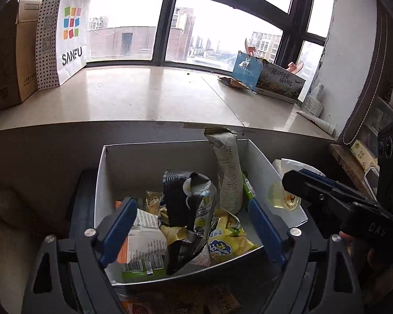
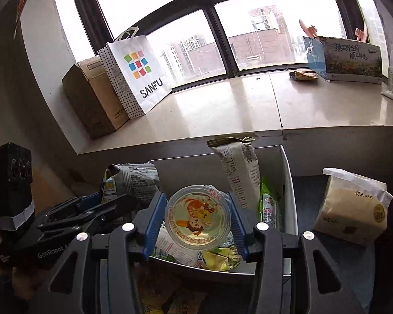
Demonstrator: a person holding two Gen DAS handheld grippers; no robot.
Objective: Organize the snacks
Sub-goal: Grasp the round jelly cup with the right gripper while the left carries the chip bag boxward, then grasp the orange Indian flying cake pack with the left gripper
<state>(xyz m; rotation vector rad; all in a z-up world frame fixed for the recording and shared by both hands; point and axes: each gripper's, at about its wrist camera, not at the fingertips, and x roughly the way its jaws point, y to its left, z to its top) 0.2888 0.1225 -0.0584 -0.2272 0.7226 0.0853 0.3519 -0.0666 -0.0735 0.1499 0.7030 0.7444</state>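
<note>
- Left gripper fingers spread wide over the white box, a black-and-silver snack bag between them, unpinched
- Right gripper fingers flank the jelly cup; clamped or loose, cannot tell
- Only the right wrist view shows the tissue pack beside the box
</note>
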